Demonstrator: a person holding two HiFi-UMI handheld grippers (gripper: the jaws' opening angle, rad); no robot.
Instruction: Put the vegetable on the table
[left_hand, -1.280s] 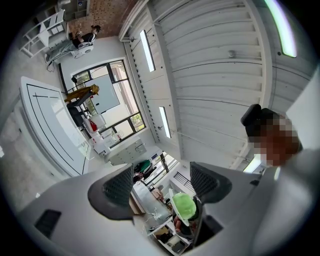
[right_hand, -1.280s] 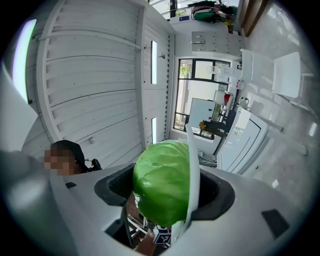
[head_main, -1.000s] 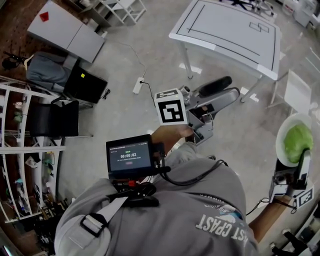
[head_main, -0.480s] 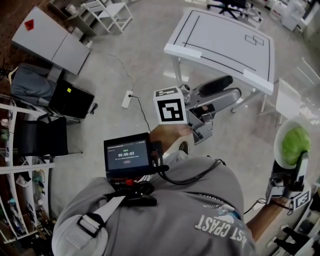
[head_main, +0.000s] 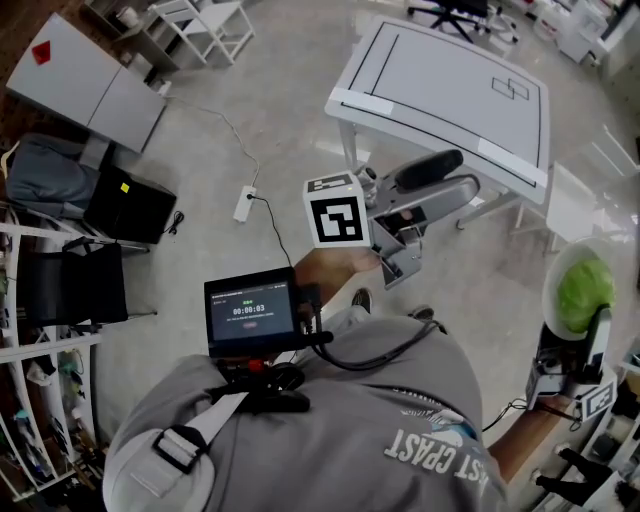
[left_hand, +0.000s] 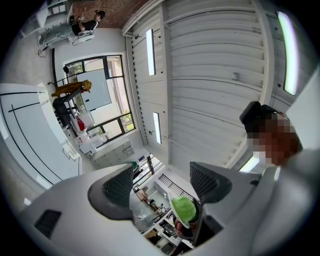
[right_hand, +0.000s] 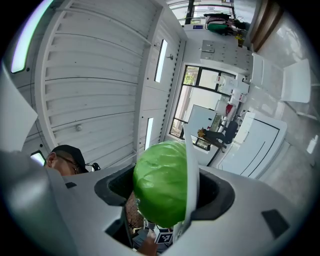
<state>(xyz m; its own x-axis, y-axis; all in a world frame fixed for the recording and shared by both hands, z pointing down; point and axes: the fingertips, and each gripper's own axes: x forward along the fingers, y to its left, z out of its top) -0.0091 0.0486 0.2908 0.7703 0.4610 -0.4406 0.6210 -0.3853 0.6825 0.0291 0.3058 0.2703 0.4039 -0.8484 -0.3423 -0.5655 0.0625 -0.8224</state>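
At the person's right side, right gripper (right_hand: 166, 192): jaws partway apart, clamped on the green vegetable (head_main: 582, 292) and the white plate (right_hand: 192, 170) standing edge-on against it.
Left gripper (left_hand: 162, 184): held up before the chest, jaws wide, nothing between them.
Vegetable's place: in the air, well apart from the white table (head_main: 440, 80), out beyond its near right corner.

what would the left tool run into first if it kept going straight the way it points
Probably the cabbage held by the right tool, seen far off between the left tool's open jaws; nothing nearer shows, depth unclear.
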